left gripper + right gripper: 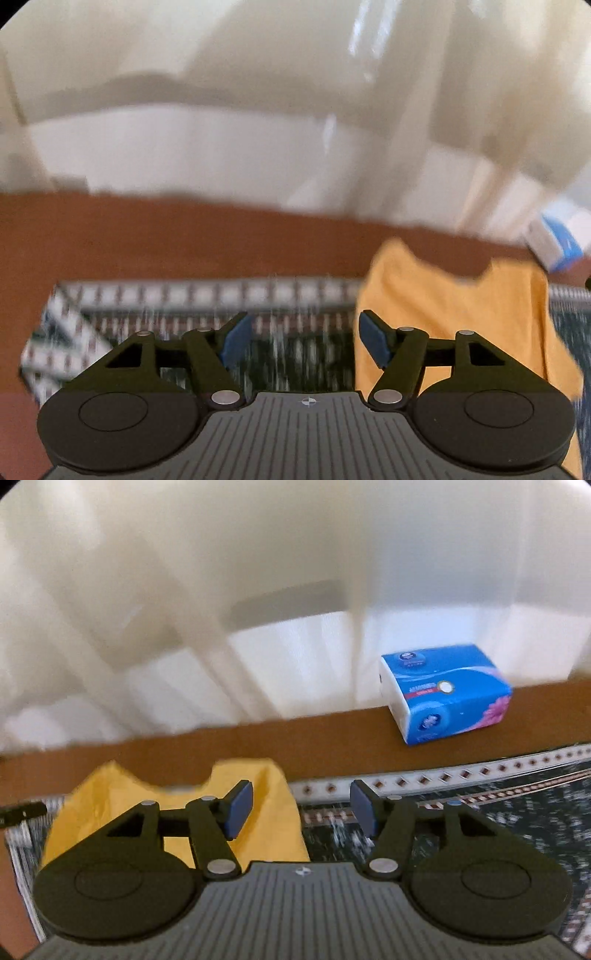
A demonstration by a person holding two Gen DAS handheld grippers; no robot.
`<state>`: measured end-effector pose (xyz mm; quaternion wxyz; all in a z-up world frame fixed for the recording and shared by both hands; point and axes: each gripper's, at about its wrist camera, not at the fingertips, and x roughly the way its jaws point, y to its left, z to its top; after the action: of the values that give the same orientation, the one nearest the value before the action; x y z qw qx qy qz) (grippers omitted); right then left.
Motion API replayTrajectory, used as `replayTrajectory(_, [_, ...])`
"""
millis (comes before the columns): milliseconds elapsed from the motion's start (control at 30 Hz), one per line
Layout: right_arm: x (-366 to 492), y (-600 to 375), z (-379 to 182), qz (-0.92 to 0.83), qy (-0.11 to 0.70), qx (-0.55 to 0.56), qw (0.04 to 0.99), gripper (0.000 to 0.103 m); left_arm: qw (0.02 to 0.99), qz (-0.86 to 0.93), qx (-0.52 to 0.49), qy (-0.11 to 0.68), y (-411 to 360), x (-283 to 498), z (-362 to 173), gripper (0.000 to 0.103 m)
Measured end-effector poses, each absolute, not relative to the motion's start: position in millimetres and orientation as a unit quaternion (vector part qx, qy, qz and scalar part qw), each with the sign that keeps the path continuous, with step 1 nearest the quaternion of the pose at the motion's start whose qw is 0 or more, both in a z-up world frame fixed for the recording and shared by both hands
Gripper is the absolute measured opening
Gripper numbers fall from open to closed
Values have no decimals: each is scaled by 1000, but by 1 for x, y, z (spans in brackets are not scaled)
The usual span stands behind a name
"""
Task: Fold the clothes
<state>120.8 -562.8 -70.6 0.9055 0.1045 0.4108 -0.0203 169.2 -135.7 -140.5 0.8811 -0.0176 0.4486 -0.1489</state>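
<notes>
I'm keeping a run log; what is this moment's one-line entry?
left gripper: open, empty | right gripper: open, empty | yellow shirt: on patterned mat | tissue pack: beyond

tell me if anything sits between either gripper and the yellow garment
Nothing visible does. The yellow garment lies on the patterned cloth just past the open left gripper and open right gripper. The tissue pack sits off to the side.

Both wrist views close above the patterned cloth, angled down; both share yellow garment (454,314), tissue pack (447,694)
</notes>
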Motion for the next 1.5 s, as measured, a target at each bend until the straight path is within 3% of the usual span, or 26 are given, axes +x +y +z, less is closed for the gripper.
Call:
replayTrajectory(333, [54, -510, -109, 99, 439, -119, 885, 60, 867, -163, 29, 471, -163, 128, -156, 77])
replayTrajectory(500, [52, -495, -121, 142, 436, -147, 877, 59, 860, -175, 55, 476, -179, 128, -160, 77])
replayTrajectory(600, [56, -489, -129, 155, 442, -148, 871, 58, 855, -171, 62, 487, -183, 132, -166, 72])
replayTrajectory(667, [59, -488, -134, 156, 445, -146, 870, 54, 852, -172, 56, 492, -183, 134, -168, 63])
replayTrajectory(700, [60, -488, -136, 156, 447, -145, 869, 53, 850, -173, 53, 495, -183, 135, -169, 51])
replayTrajectory(733, [62, -488, -138, 157, 448, -143, 868, 49, 848, -173, 49, 498, -182, 137, -170, 28])
replayTrajectory(800, [64, -489, -139, 157, 452, -134, 868, 31, 847, -173, 33, 502, -176, 141, -168, 6])
replayTrajectory(833, [66, -492, -139, 156, 455, -128, 867, 18, 847, -173, 25, 503, -173, 143, -167, 2])
replayTrajectory(867, [67, -494, -138, 155, 458, -121, 867, 10, 846, -174, 16, 504, -169, 145, -165, 1])
replayTrajectory(967, [67, -505, -127, 145, 450, -101, 876, 2, 854, -163, 14, 494, -160, 154, -155, 0])
replayTrajectory(1233, [90, -572, -91, 39, 410, -44, 910, 1, 862, -121, 30, 492, -140, 184, -151, 0])
replayTrajectory(1500, [119, -633, -111, -49, 443, 28, 895, 1, 850, -111, 46, 513, -140, 194, -171, 0])
